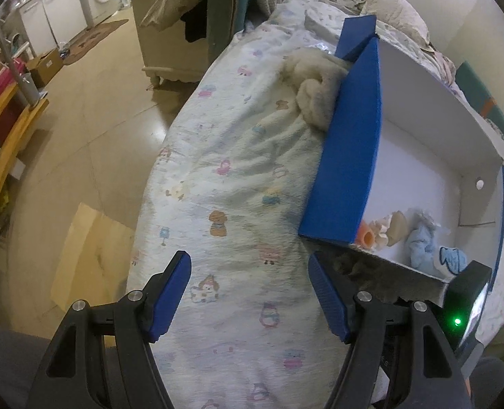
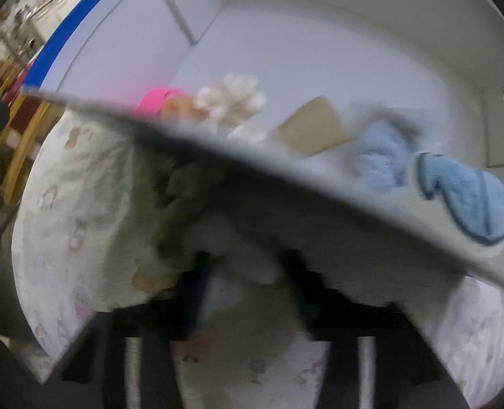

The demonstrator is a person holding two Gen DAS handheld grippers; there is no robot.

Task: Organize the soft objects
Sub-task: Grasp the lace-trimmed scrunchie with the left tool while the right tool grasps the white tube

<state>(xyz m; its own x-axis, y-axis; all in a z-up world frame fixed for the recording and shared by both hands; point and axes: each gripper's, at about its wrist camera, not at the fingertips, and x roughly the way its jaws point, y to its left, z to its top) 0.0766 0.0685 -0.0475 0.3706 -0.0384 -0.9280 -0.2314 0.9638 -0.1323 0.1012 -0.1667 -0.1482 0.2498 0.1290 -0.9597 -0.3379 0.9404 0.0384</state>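
Note:
A blue box with a white inside [image 1: 350,143] lies open on the bed. Inside it at the near end are a light blue plush [image 1: 422,242], a cream plush [image 1: 396,228] and an orange piece [image 1: 367,237]. A cream fluffy toy [image 1: 315,85] lies on the bed against the box's left wall. My left gripper [image 1: 248,293] is open and empty above the patterned sheet, left of the box. In the blurred right wrist view the box rim [image 2: 286,184] crosses the frame, with the blue plush [image 2: 381,160], a white plush [image 2: 233,100] and a pink item [image 2: 156,100] behind it. My right gripper [image 2: 248,272] is dark and blurred under the rim.
The bed sheet with cartoon prints [image 1: 224,204] fills the middle. The tiled floor [image 1: 91,136], a flat cardboard sheet [image 1: 88,255], a cabinet [image 1: 170,34] and wooden furniture [image 1: 10,143] are to the left. Rumpled bedding [image 1: 388,3] lies beyond the box.

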